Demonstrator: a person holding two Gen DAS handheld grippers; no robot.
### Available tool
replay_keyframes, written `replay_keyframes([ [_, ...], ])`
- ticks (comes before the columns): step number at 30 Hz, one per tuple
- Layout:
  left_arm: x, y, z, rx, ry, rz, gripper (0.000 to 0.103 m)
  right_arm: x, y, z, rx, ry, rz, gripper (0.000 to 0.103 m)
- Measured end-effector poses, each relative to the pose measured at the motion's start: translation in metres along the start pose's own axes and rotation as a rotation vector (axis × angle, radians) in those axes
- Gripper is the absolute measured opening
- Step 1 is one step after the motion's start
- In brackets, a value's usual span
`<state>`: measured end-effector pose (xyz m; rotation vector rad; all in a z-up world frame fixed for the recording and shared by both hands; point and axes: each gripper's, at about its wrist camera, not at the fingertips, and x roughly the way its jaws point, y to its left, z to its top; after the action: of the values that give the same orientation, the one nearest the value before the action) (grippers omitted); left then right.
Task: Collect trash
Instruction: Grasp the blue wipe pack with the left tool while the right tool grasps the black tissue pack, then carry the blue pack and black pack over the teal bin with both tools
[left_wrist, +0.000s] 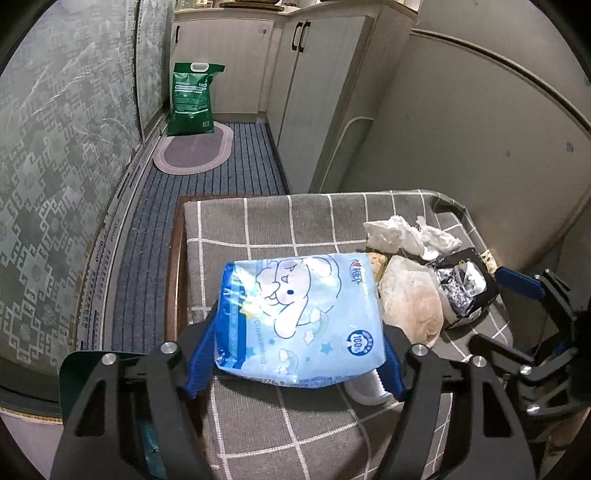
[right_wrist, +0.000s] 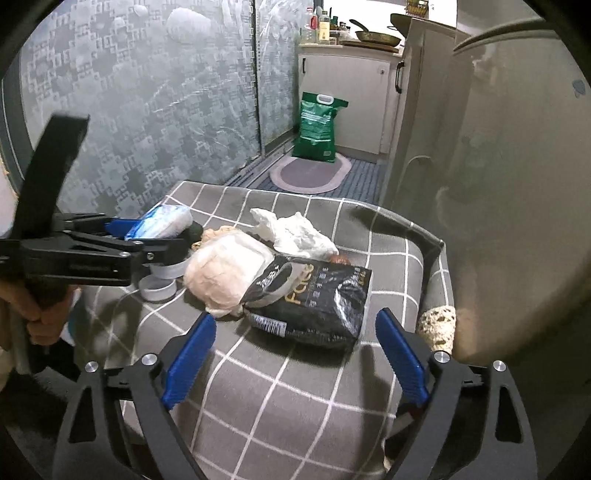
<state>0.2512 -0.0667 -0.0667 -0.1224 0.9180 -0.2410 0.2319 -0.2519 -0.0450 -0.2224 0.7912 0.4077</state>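
Observation:
My left gripper (left_wrist: 299, 354) is shut on a light blue cartoon tissue packet (left_wrist: 299, 317) and holds it just above the grey checked tablecloth (left_wrist: 258, 229). In the right wrist view the same packet (right_wrist: 162, 221) sits between the left gripper's fingers at the left. My right gripper (right_wrist: 295, 350) is open and empty, just in front of a black snack bag (right_wrist: 314, 299). Beside the bag lie a pale crumpled plastic bag (right_wrist: 225, 273) and white crumpled tissues (right_wrist: 295, 232). The tissues (left_wrist: 410, 232) and the black bag (left_wrist: 465, 288) also show in the left wrist view.
A white cap or small cup (right_wrist: 159, 288) lies under the left gripper. A green bin rim (left_wrist: 85, 369) shows at the table's left edge. A green sack (left_wrist: 192, 99) and an oval mat (left_wrist: 195, 153) are on the floor by the cabinets (left_wrist: 317, 92). A pale wall (right_wrist: 517, 184) stands right.

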Motion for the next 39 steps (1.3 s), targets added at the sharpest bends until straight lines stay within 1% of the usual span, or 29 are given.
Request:
replay_keyframes([
  [6, -0.012, 0.000, 0.001, -0.011, -0.024, -0.027, 0.073, 0.014, -0.004, -0.003, 0.020, 0.009, -0.037, 0.089],
  [8, -0.016, 0.000, 0.001, -0.009, -0.034, -0.035, 0.073, 0.015, -0.004, -0.003, 0.017, -0.001, -0.047, 0.089],
  [10, -0.021, 0.000, 0.000, -0.006, -0.043, -0.041, 0.073, 0.015, -0.006, -0.002, 0.028, -0.006, -0.054, 0.087],
  [11, -0.024, 0.001, -0.001, -0.006, -0.047, -0.043, 0.073, 0.015, -0.007, -0.001, 0.034, -0.010, -0.055, 0.083],
  [12, -0.026, 0.001, -0.001, -0.008, -0.050, -0.044, 0.073, 0.016, -0.007, 0.000, 0.038, -0.009, -0.055, 0.082],
  [20, -0.047, 0.009, -0.005, -0.011, -0.079, -0.055, 0.073, 0.027, 0.002, 0.004, 0.022, 0.000, -0.095, 0.081],
  [22, -0.051, 0.010, -0.006, -0.003, -0.085, -0.049, 0.073, 0.029, 0.004, 0.005, 0.021, 0.005, -0.096, 0.078],
  [24, -0.057, 0.011, -0.007, 0.006, -0.096, -0.042, 0.073, 0.025, 0.004, 0.007, 0.025, -0.002, -0.092, 0.073],
  [26, -0.063, 0.013, -0.008, 0.009, -0.106, -0.035, 0.073, 0.020, 0.004, 0.009, 0.031, -0.005, -0.080, 0.072],
  [34, -0.088, 0.028, -0.013, -0.005, -0.147, -0.017, 0.073, -0.015, 0.004, 0.017, 0.065, -0.060, -0.078, 0.072],
  [39, -0.103, 0.037, -0.019, -0.008, -0.172, 0.009, 0.073, -0.037, 0.014, 0.027, 0.085, -0.120, -0.018, 0.072],
])
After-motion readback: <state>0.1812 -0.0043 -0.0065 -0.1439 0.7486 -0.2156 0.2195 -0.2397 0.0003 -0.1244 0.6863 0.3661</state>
